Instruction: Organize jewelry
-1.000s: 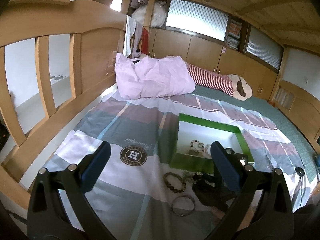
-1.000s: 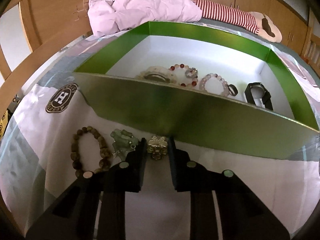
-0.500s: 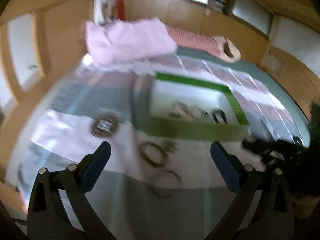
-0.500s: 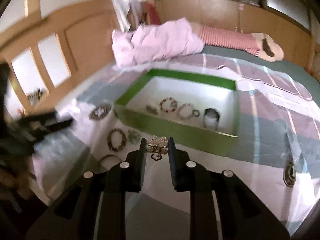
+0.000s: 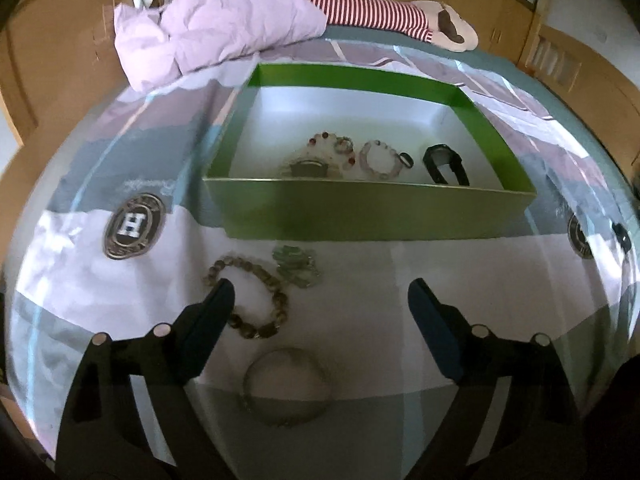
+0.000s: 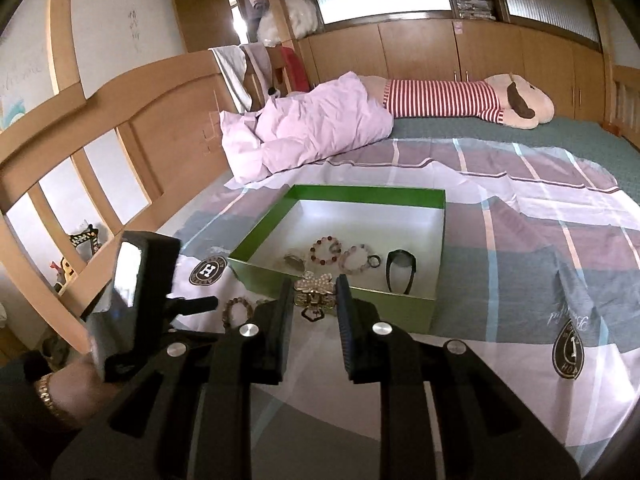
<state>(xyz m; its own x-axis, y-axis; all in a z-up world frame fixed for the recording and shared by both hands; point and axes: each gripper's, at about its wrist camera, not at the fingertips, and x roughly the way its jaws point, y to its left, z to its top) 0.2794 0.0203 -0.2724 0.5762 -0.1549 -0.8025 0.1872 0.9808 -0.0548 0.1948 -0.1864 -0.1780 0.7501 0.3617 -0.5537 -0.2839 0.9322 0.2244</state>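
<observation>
A green box (image 5: 372, 212) with a white floor sits on the bed and holds several bracelets and a black watch (image 5: 446, 162). In front of it lie a brown bead bracelet (image 5: 256, 292), a pale green bead piece (image 5: 298, 264) and a thin bangle (image 5: 286, 386). My left gripper (image 5: 320, 300) is open and low over them, its left finger touching the brown bracelet. My right gripper (image 6: 314, 294) is shut on a sparkly flower brooch (image 6: 314, 292), held above the box's near wall (image 6: 336, 300).
A pink quilt (image 5: 216, 28) and a striped plush toy (image 6: 460, 100) lie at the far end of the bed. A wooden bed rail (image 6: 100, 120) runs along the left. The left gripper's body (image 6: 128, 288) sits left of my right gripper.
My right gripper lifted the brooch off the bed and pulled up and back. My left gripper swung down and in over the loose bracelets.
</observation>
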